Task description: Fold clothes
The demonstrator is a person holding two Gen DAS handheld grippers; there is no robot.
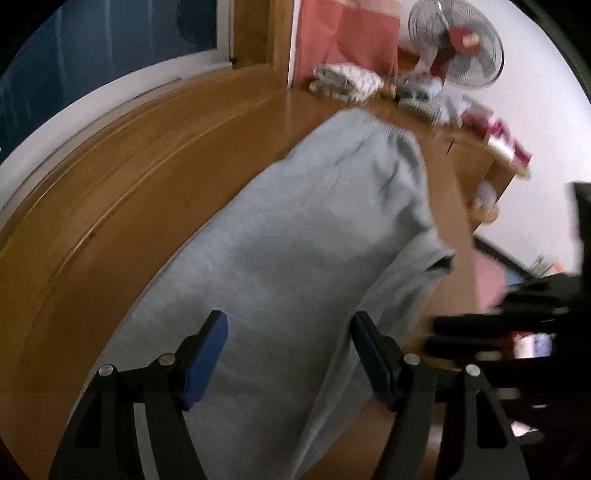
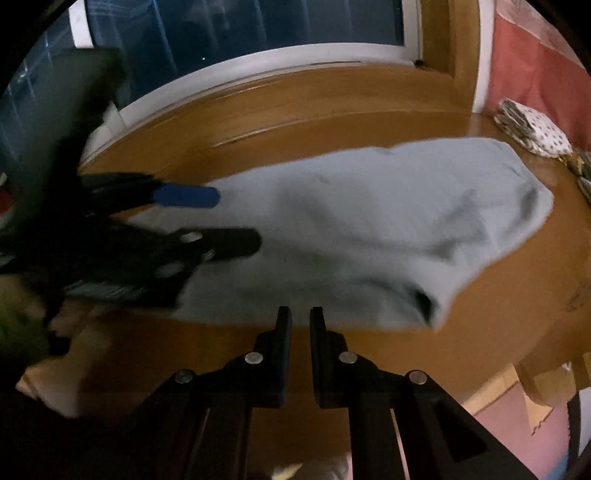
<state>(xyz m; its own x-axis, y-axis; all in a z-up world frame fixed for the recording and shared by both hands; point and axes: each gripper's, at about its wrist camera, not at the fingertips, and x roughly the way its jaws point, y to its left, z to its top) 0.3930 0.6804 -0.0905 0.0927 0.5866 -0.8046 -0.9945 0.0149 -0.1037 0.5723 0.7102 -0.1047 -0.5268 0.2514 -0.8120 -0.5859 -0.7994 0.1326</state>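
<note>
Grey sweatpants lie folded lengthwise on the wooden table, waistband at the far end. My left gripper hovers open over their near end; cloth shows between its blue pads but is not pinched. In the right wrist view the same sweatpants stretch across the table, with the left gripper blurred and open over their left end. My right gripper sits at the garment's near edge, its jaws almost together with a thin gap and nothing seen gripped. It appears as a dark blur beside the cloth.
Folded patterned cloths lie at the table's far end by a red bag. A fan and a heap of small items crowd the far right edge. A dark window runs along the table's back.
</note>
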